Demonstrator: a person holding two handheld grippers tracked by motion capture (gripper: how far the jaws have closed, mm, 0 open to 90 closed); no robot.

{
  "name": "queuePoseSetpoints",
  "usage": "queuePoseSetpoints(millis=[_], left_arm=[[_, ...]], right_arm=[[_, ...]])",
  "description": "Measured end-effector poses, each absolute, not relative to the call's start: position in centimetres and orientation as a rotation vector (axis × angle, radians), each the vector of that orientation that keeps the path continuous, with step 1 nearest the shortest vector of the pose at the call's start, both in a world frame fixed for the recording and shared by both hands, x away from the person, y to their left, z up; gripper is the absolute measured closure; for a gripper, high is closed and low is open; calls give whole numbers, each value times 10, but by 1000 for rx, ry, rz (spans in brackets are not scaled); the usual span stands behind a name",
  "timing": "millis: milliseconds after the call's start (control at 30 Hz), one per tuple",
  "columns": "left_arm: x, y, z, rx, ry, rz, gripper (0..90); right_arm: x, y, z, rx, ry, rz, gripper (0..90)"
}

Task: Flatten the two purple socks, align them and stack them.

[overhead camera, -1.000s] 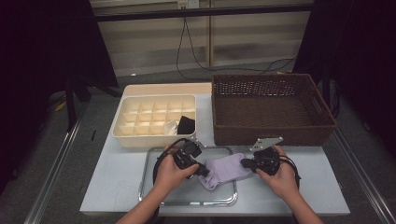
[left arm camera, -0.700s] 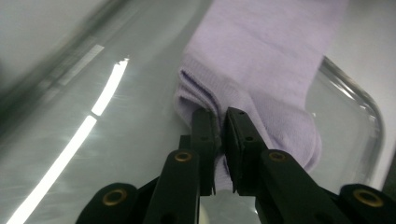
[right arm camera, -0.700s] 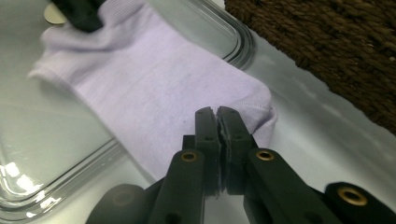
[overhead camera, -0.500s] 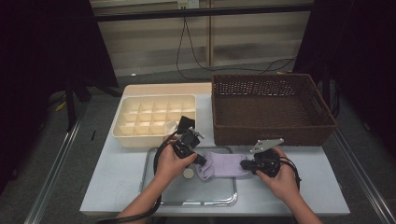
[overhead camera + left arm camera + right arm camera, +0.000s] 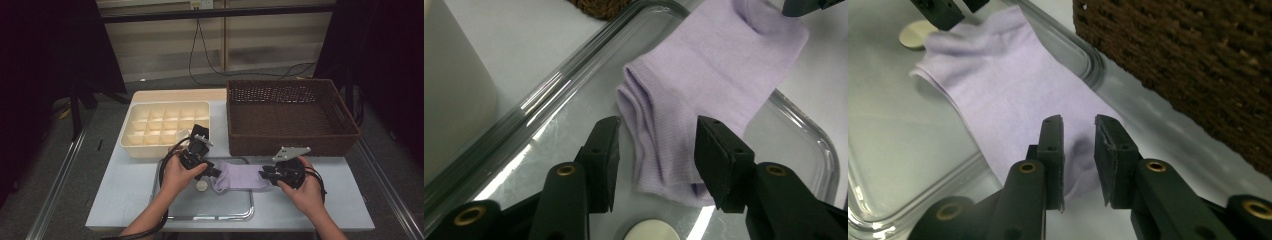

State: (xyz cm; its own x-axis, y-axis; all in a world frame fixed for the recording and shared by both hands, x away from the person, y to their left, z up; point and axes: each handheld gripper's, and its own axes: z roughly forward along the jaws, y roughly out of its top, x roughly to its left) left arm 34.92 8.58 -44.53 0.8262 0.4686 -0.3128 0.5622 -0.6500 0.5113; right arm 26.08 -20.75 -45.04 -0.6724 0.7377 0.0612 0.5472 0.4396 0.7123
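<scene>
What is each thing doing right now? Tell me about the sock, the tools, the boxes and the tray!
Purple sock: lying flat, partly over the tray's rim.
Left tool: open, jaws just opened, over the sock's end.
Right tool: slightly open, jaws just opened, sock not pinched.
Wicker basket: empty.
Divided box: compartments look empty.
Tray: flat on the table.
Round disc: lying in the tray.

A pale table [image 5: 125, 200] is set on a grey floor [image 5: 65, 165]. At twelve o'clock a slatted wall [image 5: 165, 55] is seen, with black cables [image 5: 200, 50] hung down it. Dark curtains [image 5: 45, 60] are drawn at nine and three o'clock.
</scene>
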Motion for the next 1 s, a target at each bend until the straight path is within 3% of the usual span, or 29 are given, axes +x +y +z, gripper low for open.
queuePoseSetpoints(millis=[100,400,1000], left_arm=[[347,88,-444,2398,747,-203,507],[342,97,-449,2376,777,-205,495],[341,93,-454,2380,767,-192,445]], right_arm=[[261,-203,-448,1086,2442,1075,750],[264,-178,-453,980,2529,1094,899],[273,-153,-469,914,2605,1038,900]])
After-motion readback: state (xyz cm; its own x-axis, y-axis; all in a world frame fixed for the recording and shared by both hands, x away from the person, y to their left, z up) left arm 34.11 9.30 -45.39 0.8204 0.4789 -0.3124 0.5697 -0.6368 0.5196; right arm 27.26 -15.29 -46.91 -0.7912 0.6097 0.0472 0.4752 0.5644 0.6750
